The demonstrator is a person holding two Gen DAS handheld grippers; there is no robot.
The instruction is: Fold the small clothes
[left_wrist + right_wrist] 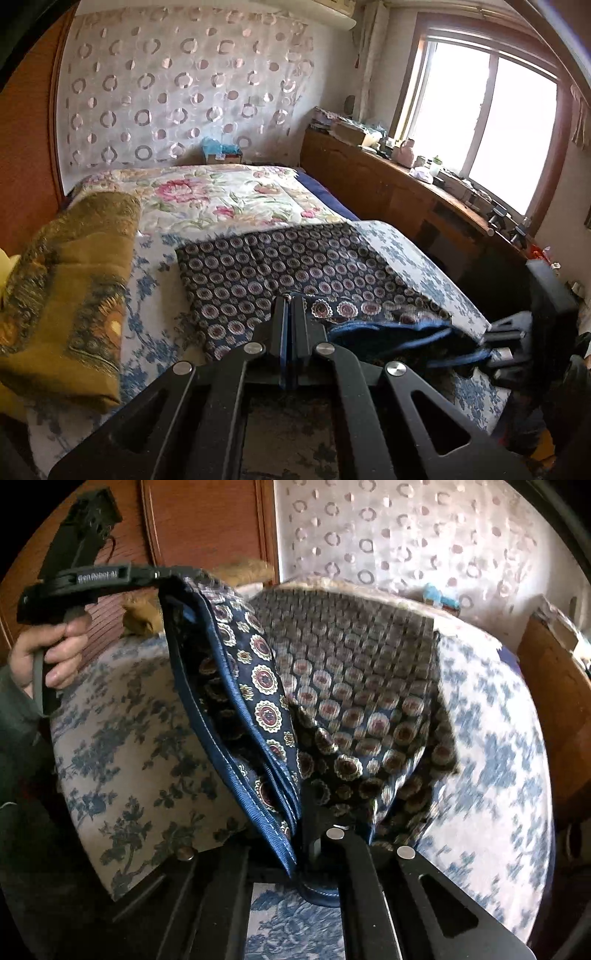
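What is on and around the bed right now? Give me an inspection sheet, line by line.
Surface: bed with a blue-flowered white cover; a floral quilt lies further back.
Job's things: patterned navy cloth, far part flat on the bed, near blue-trimmed edge lifted.
Clutter: folded mustard cloth beside it on the bed.
Grippers: left gripper and right gripper both shut on the navy cloth's edge; a hand holds the left one.
Cables: nothing seen.
Surroundings: circle-print curtain, window, wooden cabinet crowded with small items.
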